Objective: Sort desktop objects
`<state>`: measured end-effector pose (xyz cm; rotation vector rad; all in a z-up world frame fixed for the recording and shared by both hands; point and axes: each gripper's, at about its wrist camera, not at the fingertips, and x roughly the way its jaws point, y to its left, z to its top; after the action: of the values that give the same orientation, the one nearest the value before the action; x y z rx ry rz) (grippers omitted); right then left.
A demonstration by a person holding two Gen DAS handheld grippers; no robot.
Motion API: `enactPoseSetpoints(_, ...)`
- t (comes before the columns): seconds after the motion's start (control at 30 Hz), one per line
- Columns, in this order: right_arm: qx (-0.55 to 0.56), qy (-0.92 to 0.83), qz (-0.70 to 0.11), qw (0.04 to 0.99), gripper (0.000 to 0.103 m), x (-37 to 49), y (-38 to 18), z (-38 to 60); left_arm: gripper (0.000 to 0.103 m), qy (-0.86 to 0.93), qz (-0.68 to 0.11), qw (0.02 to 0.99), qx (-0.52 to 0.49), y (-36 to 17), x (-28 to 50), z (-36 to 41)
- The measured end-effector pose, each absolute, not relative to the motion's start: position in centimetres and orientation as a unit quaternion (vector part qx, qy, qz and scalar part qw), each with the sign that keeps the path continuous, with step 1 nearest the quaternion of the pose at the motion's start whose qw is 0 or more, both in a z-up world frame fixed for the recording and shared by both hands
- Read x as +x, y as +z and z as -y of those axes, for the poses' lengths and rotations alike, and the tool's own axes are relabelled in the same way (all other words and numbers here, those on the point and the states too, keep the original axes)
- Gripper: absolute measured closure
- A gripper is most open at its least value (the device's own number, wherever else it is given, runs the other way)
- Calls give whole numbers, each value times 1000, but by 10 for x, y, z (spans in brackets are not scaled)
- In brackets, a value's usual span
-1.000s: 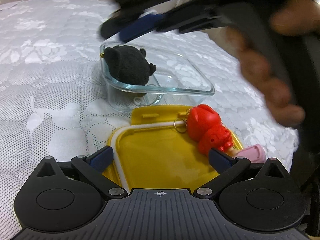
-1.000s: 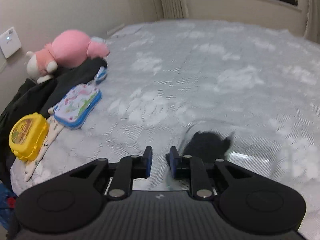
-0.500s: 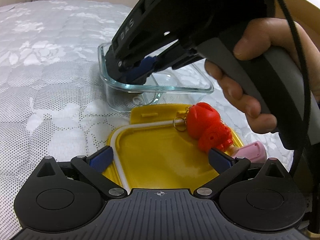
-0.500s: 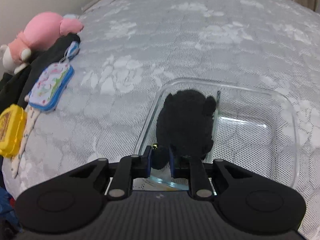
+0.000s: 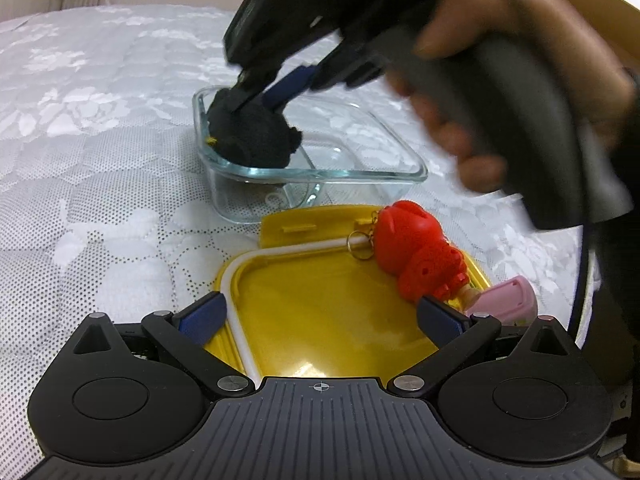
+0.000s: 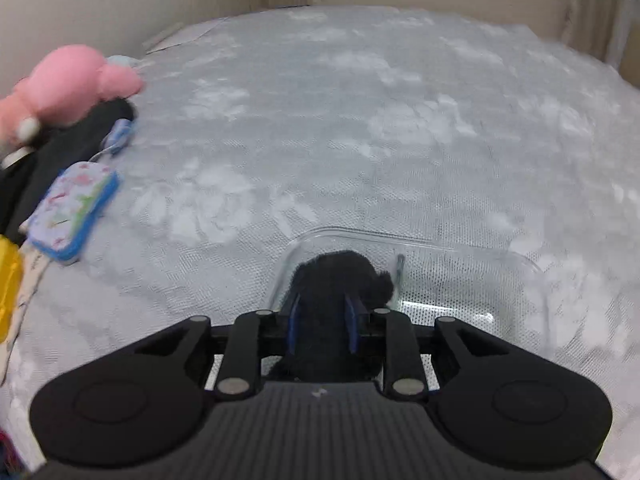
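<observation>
A black plush toy [image 5: 250, 136] sits at the left end of a clear glass container [image 5: 360, 160] on the bed. My right gripper [image 6: 320, 320] reaches into the container [image 6: 472, 280]; its blue-padded jaws stand on either side of the black plush toy [image 6: 340, 284] and press on it. In the left wrist view the right gripper [image 5: 264, 96] is over the toy. My left gripper [image 5: 320, 314] is open and straddles a yellow lid [image 5: 320, 320]. A red keychain figure [image 5: 416, 256] lies on the lid's far right part.
A pink object [image 5: 508, 300] lies just right of the yellow lid. At the left bed edge are a pink plush toy [image 6: 68, 84], dark clothing [image 6: 52, 152], a patterned blue-edged pouch [image 6: 72, 208] and a yellow box [image 6: 8, 284]. White quilted bedding [image 6: 400, 120] stretches beyond the container.
My right gripper dropped to the glass container, opened from nearly shut and now grips the black plush toy. The left gripper has not moved.
</observation>
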<state>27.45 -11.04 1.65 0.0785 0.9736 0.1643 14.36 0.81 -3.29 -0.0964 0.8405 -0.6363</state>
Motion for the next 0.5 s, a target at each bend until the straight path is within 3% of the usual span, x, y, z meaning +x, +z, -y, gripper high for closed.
enactPoseSetpoints(0.27,36,78,-435,896,76,274,23,117,0,-295,-396,869,-25,-34,142,-1)
enactPoseSetpoints(0.37,66,83,-388,916,77,246,48,137,0,-289,-394,872,-12,-34,139,3)
enactPoseSetpoints(0.5,61,85,-352,930,57,175,69,172,0,-273,-398,876,-8,-32,139,8)
